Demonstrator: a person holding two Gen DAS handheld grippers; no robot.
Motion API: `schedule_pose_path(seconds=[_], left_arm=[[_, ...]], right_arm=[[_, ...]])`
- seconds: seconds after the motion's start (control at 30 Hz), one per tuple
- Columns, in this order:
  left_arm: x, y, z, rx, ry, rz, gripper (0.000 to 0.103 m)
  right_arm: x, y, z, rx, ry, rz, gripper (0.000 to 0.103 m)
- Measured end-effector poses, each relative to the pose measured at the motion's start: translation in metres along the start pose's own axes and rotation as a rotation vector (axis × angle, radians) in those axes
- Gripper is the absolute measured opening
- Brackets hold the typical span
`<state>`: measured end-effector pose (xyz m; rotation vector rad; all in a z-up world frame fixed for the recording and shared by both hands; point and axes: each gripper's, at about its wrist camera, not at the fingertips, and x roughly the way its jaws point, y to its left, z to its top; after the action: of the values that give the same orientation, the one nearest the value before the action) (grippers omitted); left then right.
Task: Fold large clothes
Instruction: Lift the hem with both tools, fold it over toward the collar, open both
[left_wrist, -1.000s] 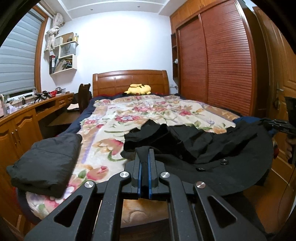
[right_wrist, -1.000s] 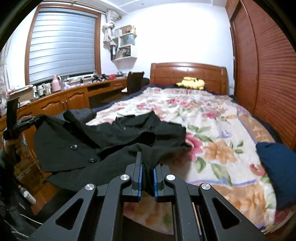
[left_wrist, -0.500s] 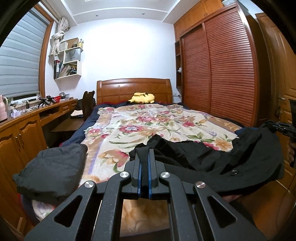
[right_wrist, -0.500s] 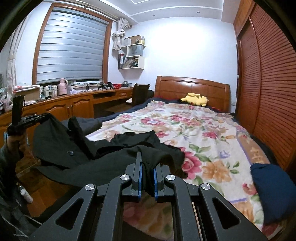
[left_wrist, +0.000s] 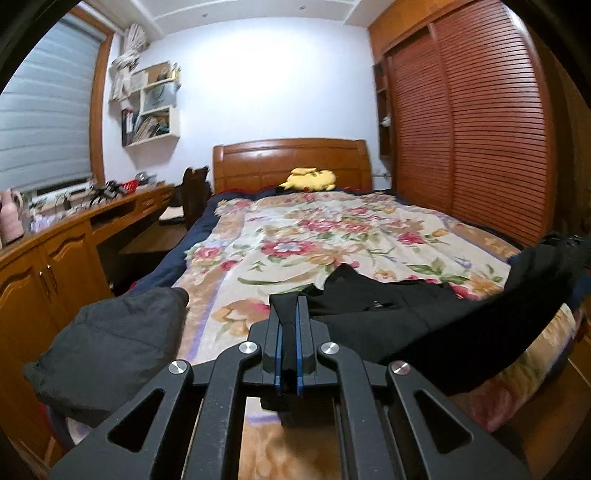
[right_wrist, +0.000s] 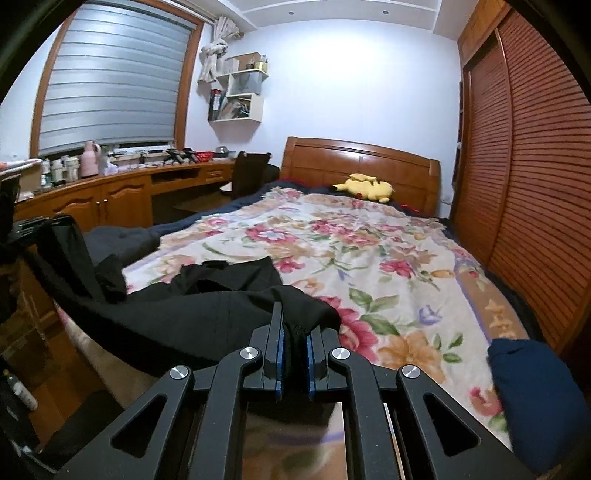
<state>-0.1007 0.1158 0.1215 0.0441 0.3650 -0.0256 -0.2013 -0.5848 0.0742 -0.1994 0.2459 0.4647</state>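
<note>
A bedroom seen from 2 cameras, each mounted on a handheld gripper at the foot of a bed (left_wrist: 236, 258) covered by a floral blanket.

The left gripper (left_wrist: 289, 314) is clamped on an edge of a large black garment (left_wrist: 424, 317), its 2 blue-padded fingers pinching the cloth. The right gripper (right_wrist: 293, 325) is likewise clamped on a bunched fold of the same black garment (right_wrist: 184, 314). The cloth stretches between the 2 grippers, sagging in the middle, with its lower edge hanging off the foot of the bed and its far part lying crumpled on the blanket.

A folded dark grey garment (left_wrist: 110, 339) sits at the near left corner of the bed. A folded navy item (right_wrist: 535, 391) sits at the near right corner. A yellow plush toy (left_wrist: 310, 179) lies by the wooden headboard (left_wrist: 258, 162).

Likely risks: each grip holds only a narrow pinch of fabric, so the weight of the hanging cloth could pull an edge free. The crumpled far part may fold in unevenly and leave creases. Swinging the garment sideways could drag it over either folded pile and disturb it.
</note>
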Motion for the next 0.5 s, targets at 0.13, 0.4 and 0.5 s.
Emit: schedule_pose_path(seconds=[0.13,0.4,0.5], left_arm=[[0.040,0.005,0.001,-0.017,0.039,0.033,0.006],[0.111,0.015,-0.004,-0.058,0.140,0.048,0.006],[0.132,0.015,-0.003,-0.045,0.163,0.054,0.006]], right_arm=[[0.035,0.000,0.011,-0.007,0.036,-0.025,0.009],[0.099,0.002,0.017,0.002,0.116,-0.064,0.009],[0.120,0.002,0.021,0.001,0.150,-0.067,0.009]])
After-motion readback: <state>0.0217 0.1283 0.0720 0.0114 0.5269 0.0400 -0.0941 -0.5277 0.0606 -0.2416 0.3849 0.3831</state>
